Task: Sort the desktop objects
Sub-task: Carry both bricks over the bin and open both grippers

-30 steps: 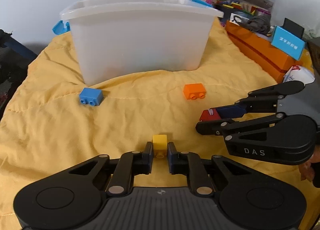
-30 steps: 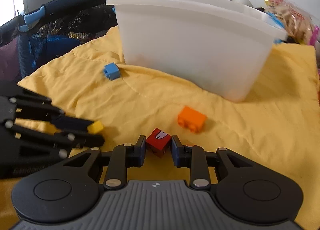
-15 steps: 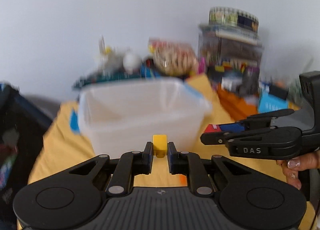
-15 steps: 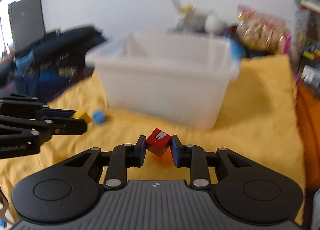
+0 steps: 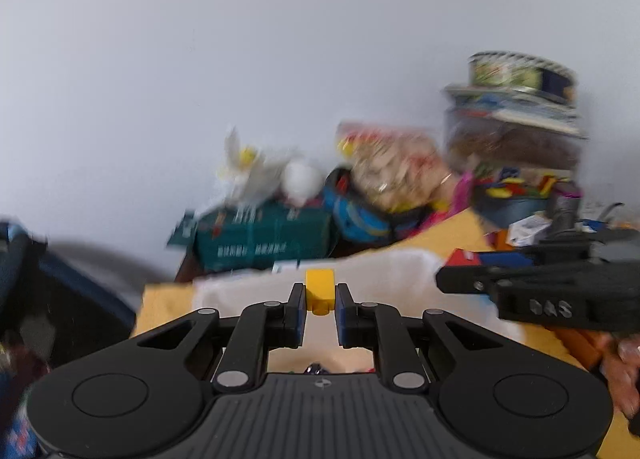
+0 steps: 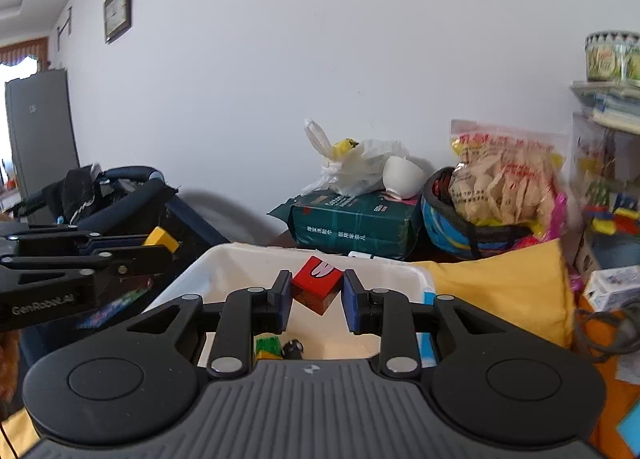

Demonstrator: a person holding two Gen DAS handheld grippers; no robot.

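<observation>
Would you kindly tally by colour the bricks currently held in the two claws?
Yellow brick, in the left claw: 1
Red brick, in the right claw: 1
Total: 2

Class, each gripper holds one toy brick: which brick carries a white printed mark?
The red brick in the right gripper, tilted over the white bin. The left gripper holds a plain yellow brick.

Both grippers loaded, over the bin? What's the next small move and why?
Probably open the right gripper and drop the red block. It hangs above the open white bin, with other pieces visible on the bin floor below. The left gripper holds the yellow block near the rim; that view is blurred, so settle it before releasing.
</observation>
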